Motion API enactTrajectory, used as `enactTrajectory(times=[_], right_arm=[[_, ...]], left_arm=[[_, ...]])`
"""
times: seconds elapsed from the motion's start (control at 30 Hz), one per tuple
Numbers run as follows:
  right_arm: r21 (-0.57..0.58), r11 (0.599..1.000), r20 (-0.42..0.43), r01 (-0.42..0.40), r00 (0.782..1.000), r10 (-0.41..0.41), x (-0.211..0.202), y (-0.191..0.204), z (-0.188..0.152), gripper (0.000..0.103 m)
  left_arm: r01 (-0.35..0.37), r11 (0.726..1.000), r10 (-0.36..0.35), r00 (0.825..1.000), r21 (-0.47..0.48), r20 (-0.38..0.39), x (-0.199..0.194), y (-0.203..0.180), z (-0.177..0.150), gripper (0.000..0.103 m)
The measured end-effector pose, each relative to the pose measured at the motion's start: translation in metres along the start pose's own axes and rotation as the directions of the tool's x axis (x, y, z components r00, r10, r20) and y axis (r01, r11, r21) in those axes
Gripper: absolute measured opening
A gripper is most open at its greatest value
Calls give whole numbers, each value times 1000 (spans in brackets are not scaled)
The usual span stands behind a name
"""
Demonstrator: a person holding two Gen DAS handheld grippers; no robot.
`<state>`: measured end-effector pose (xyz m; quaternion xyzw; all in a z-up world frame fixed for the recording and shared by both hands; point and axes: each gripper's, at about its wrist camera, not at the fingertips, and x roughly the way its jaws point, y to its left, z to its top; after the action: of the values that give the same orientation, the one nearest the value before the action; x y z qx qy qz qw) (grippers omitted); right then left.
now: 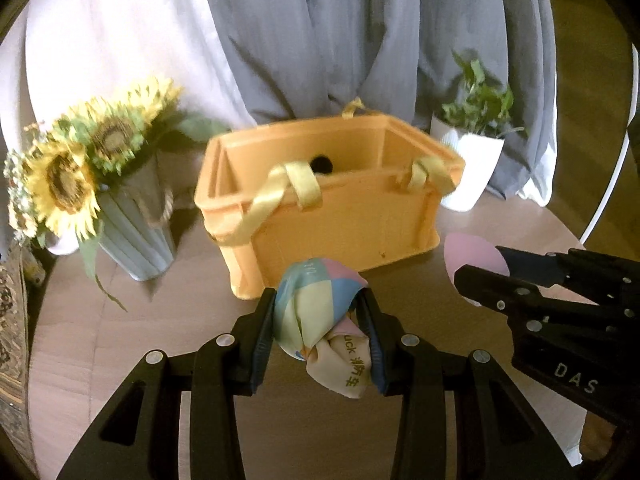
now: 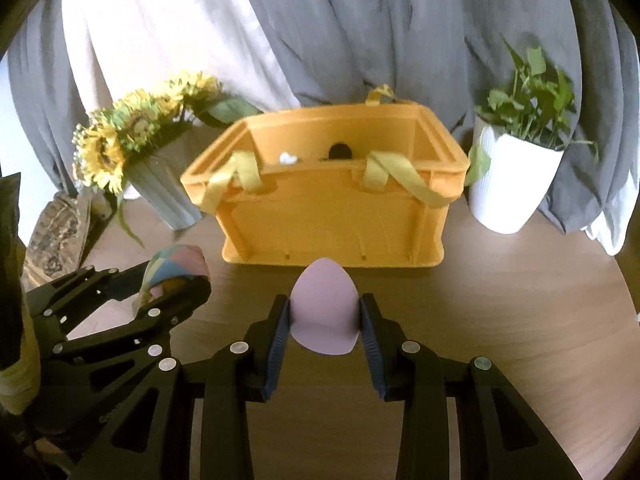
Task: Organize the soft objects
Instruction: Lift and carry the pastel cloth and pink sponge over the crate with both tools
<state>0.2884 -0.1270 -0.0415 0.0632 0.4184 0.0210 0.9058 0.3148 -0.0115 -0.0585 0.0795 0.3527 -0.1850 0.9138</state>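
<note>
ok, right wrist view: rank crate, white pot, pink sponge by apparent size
1. crate
2. white pot
3. pink sponge
Sponge sits nearest the camera in the right gripper, so pot versus sponge is unsure.

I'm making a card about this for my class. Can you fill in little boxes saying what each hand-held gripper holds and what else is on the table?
left hand-held gripper: shut on a pastel scarf
right hand-held gripper: shut on a pink sponge
orange basket: ahead of both, open top, yellow straps
inside basket: something dark and something white, unclear
sunflowers: vase left of basket
green plant: white pot right of basket
table: wooden
</note>
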Motion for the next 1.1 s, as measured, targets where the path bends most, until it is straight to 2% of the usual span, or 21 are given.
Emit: enactTrajectory(times=[0.43, 0.83, 1.1], right_arm=[[-2, 1000, 114, -6, 993, 6, -28, 5, 23, 36], [-17, 1000, 237, 9, 971, -5, -46, 8, 51, 36], [-15, 1000, 279, 15, 960, -10, -43, 6, 70, 36]], left_arm=[[-5, 1000, 6, 991, -10, 135, -39, 4, 29, 40], [-19, 1000, 23, 976, -24, 215, -47, 11, 59, 40], [-31, 999, 38, 968, -33, 248, -43, 16, 80, 40]])
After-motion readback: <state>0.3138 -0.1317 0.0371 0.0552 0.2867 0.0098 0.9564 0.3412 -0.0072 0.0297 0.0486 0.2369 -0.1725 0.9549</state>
